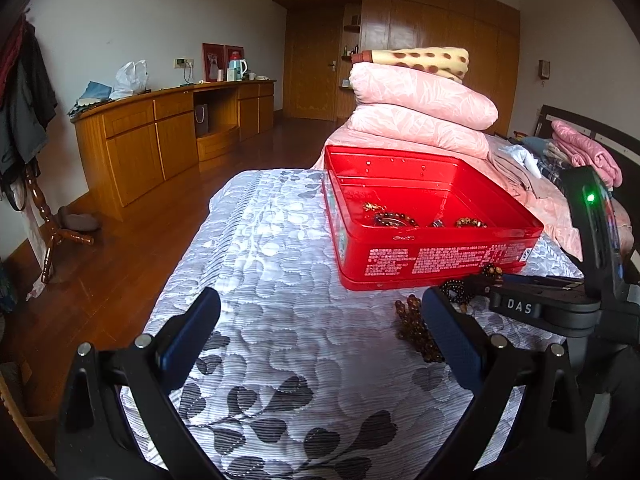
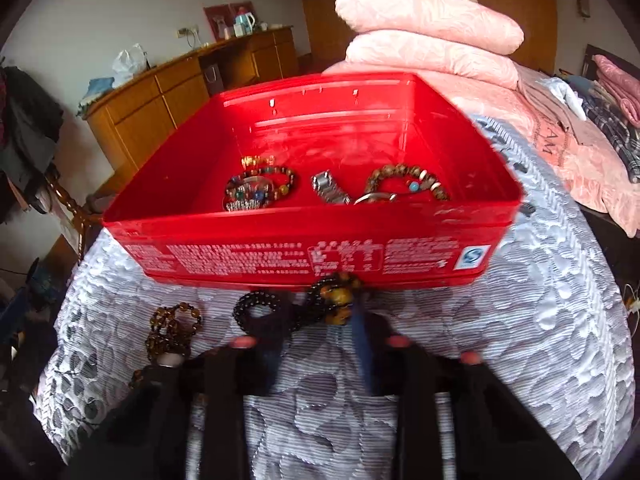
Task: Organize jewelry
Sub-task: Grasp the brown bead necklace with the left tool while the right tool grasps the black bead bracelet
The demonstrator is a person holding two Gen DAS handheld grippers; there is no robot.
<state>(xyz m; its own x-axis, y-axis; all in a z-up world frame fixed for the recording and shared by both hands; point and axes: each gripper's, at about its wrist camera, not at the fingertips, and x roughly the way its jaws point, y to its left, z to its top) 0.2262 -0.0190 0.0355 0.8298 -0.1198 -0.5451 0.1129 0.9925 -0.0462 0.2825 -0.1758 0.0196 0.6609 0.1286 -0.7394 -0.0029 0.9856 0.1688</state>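
Note:
An open red box (image 1: pixel 432 258) (image 2: pixel 312 256) stands on the grey patterned bedspread (image 1: pixel 288 280). Inside it lie several bead bracelets (image 2: pixel 260 188), a metal watch band (image 2: pixel 329 188) and a brown bead bracelet (image 2: pixel 408 182). My right gripper (image 2: pixel 340 308) (image 1: pixel 486 280) is shut on a dark bead bracelet with amber beads (image 2: pixel 336 296), held just in front of the box's near wall. A black bead bracelet (image 2: pixel 258 306) and a brown bead string (image 2: pixel 172 330) (image 1: pixel 416 328) lie on the bedspread. My left gripper (image 1: pixel 320 320) is open and empty, left of the brown string.
Folded pink quilts and a spotted blanket (image 1: pixel 420 96) are stacked behind the box. More pink bedding (image 1: pixel 588 156) lies at the right. A wooden cabinet (image 1: pixel 168 128) lines the left wall, with a coat stand (image 1: pixel 36 184) near it.

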